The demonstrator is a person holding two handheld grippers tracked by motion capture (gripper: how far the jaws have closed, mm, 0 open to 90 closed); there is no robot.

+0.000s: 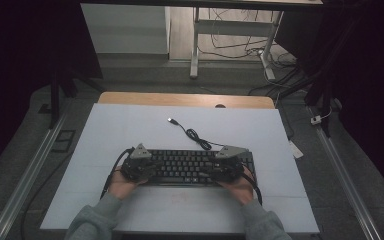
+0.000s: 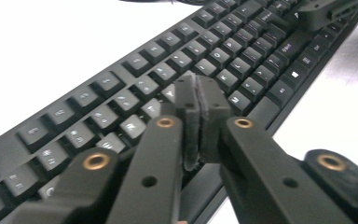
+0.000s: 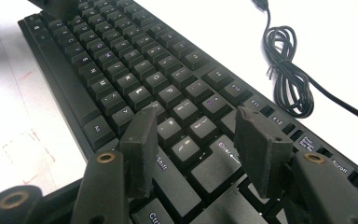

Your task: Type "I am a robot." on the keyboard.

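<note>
A black keyboard [image 1: 190,167] lies on the white table top [image 1: 130,125], and a person's hands hold a gripper at each of its ends. My left gripper [image 1: 147,169] hovers over the left keys [image 2: 121,93], its pads [image 2: 198,91] pressed together with nothing between them. My right gripper [image 1: 219,169] hangs over the right end, open [image 3: 196,116], above the Enter and Shift keys [image 3: 214,158] and not touching them. In the left gripper view the right gripper [image 2: 326,11] shows at the far end of the keyboard.
The keyboard's black cable [image 1: 195,134] runs back in a bundled coil [image 3: 289,70] to a loose USB plug [image 1: 171,120] on the white surface. A wooden table edge [image 1: 180,99] lies behind. Metal rails [image 1: 30,175] flank the table on the floor.
</note>
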